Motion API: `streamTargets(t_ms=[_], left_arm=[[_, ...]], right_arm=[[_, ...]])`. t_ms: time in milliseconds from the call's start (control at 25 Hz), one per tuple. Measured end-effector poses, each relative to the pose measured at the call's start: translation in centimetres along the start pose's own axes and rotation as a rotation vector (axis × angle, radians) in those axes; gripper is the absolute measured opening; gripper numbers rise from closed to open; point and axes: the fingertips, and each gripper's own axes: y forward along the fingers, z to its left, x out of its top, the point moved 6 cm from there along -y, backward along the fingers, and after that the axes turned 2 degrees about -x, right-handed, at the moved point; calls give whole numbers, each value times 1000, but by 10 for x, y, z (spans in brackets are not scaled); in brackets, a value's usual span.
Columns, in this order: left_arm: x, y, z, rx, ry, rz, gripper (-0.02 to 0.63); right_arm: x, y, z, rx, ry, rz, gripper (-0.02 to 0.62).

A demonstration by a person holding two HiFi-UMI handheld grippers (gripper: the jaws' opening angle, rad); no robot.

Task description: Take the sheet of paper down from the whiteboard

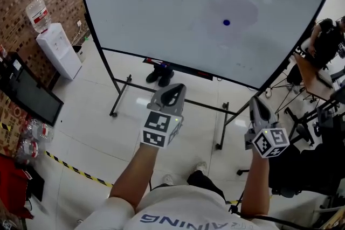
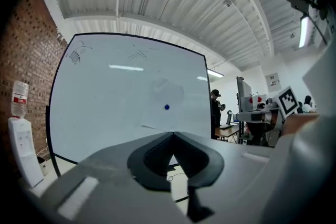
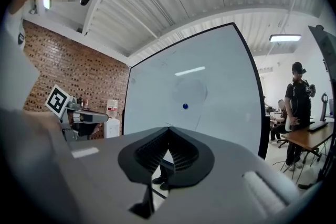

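A pale sheet of paper [image 1: 233,14] hangs on the big whiteboard [image 1: 161,8], pinned by a blue magnet [image 1: 226,22]. The sheet [image 2: 169,112] and magnet [image 2: 166,107] also show in the left gripper view. In the right gripper view the sheet [image 3: 191,93] sits around the magnet [image 3: 185,106]. My left gripper [image 1: 173,89] is held level well short of the board, jaws shut with nothing between them [image 2: 172,134]. My right gripper [image 1: 257,100] is beside it to the right, also shut and empty [image 3: 168,128]. Both point toward the board.
The board stands on a black wheeled frame [image 1: 121,97]; someone's shoes [image 1: 160,75] show behind it. A water dispenser [image 1: 56,46] and a dark screen [image 1: 29,94] are left by the brick wall. Striped floor tape [image 1: 75,169] runs lower left. Desks, chairs [image 1: 318,62] and a person [image 3: 299,97] are right.
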Motion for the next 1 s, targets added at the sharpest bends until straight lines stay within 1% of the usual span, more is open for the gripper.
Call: streamTargets(t_ms=[240, 480, 680, 800, 880, 1000], left_arm=[[2, 40, 11, -17, 14, 3, 6], [12, 113, 19, -9, 53, 7, 6], [29, 181, 21, 27, 61, 9, 6], [39, 217, 19, 68, 70, -1, 6], [43, 236, 17, 95, 81, 0, 6], [50, 263, 18, 122, 113, 1, 6]], right_arm=[[2, 35, -20, 2, 4, -21, 6], [10, 89, -71, 38, 5, -59, 6], [25, 136, -123, 91, 0, -82, 6], [31, 164, -151, 133, -5, -80, 6], [35, 181, -165, 163, -6, -85, 6], [46, 203, -178, 200, 6, -121, 6]])
